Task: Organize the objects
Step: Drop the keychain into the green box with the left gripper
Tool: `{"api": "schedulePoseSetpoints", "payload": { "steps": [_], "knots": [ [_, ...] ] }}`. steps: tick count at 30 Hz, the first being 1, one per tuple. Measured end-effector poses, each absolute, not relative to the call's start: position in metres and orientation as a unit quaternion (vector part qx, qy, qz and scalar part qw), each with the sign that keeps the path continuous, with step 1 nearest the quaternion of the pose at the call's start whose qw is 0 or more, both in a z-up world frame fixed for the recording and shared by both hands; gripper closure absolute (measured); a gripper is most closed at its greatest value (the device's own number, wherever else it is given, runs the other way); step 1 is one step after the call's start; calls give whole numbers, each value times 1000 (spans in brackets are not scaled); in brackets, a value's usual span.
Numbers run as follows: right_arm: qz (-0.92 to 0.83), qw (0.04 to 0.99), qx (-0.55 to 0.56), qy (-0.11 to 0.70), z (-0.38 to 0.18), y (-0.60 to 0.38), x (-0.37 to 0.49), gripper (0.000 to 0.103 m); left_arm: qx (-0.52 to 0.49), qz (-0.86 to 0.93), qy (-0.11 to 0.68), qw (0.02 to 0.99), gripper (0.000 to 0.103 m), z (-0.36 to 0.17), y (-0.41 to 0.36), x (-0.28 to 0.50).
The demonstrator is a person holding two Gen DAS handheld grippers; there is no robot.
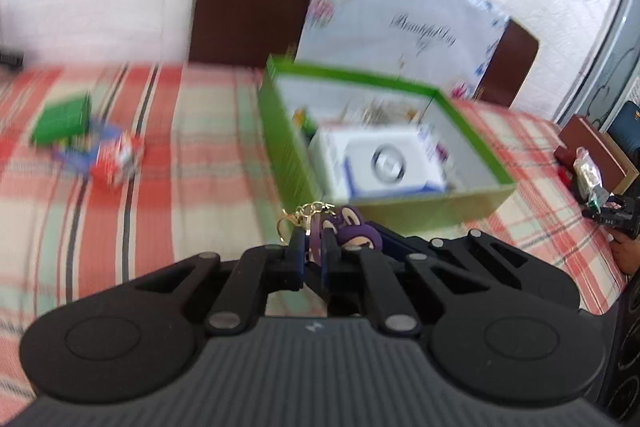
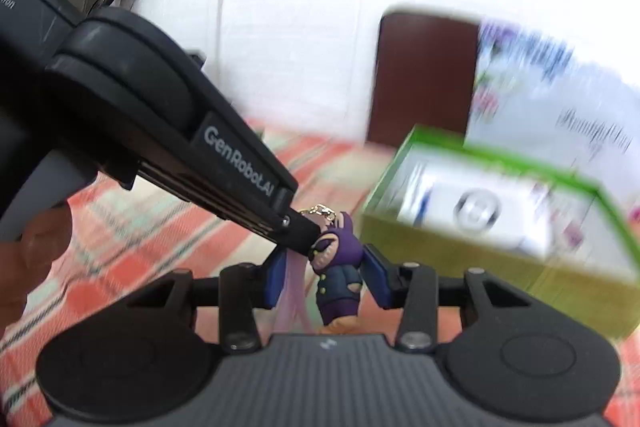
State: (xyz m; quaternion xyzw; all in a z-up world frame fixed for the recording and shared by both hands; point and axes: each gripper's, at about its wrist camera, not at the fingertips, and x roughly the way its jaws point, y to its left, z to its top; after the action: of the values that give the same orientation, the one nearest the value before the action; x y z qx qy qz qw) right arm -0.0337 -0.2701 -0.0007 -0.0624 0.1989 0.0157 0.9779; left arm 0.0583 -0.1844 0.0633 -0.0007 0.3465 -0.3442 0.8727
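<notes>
Left hand-held gripper (image 1: 311, 247) is clenched on the keychain (image 1: 348, 223), pinching it near the top where the gold chain (image 1: 308, 211) loops out. From the right wrist view, the purple figure hangs long axis upright below that grip, off the tabletop (image 1: 180, 155). Right hand-held gripper (image 2: 326, 275) brackets the figure with its blue pads (image 2: 276, 281) standing apart on either side; they do not appear to press on it, so it reads as released. No earlier view is at hand to say more of those jaws.

Green box (image 1: 472, 201) lies just ahead and slightly right of the left hand-held gripper, open side up, with a white box (image 1: 380, 159) already inside. Its near wall stands between keychain and interior, so the coming move probably needs a lift over that wall. Both hand-held grippers tilt downward toward the box; the left, as carrier, is the one placed to deliver.
</notes>
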Motion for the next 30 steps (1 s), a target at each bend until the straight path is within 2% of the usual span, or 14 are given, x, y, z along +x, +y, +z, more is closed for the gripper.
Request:
{"api": "schedulePoseSetpoints", "payload": {
  "steps": [4,9,10,11,12,13,15,20,25,30],
  "knots": [
    [-24,982,-96,161,27,-285,-3,63,1,-357,310,881,94,90,-219,87],
    [-59,979,-98,170,33,-320,59,63,17,-353,288,890,91,88,-267,132],
    [-70,976,-100,178,29,-326,71,62,21,-348,291,891,88,83,-275,141],
    [-82,973,-101,191,26,-331,85,55,29,-335,296,894,76,79,-283,149],
    [-96,969,-104,202,22,-335,96,53,39,-315,300,899,67,73,-288,155],
    [-104,967,-99,210,18,-339,100,53,40,-307,304,901,64,69,-288,159],
    [-102,969,-71,211,17,-340,93,53,29,-304,302,903,65,67,-275,156],
    [-90,983,-62,150,16,-315,40,52,34,-310,250,917,64,70,-225,120],
    [-69,987,-60,130,8,-279,6,52,60,-257,292,919,64,43,-183,108],
    [-18,986,-61,157,-3,-243,12,51,68,-186,330,923,64,20,-138,105]
  ]
}}
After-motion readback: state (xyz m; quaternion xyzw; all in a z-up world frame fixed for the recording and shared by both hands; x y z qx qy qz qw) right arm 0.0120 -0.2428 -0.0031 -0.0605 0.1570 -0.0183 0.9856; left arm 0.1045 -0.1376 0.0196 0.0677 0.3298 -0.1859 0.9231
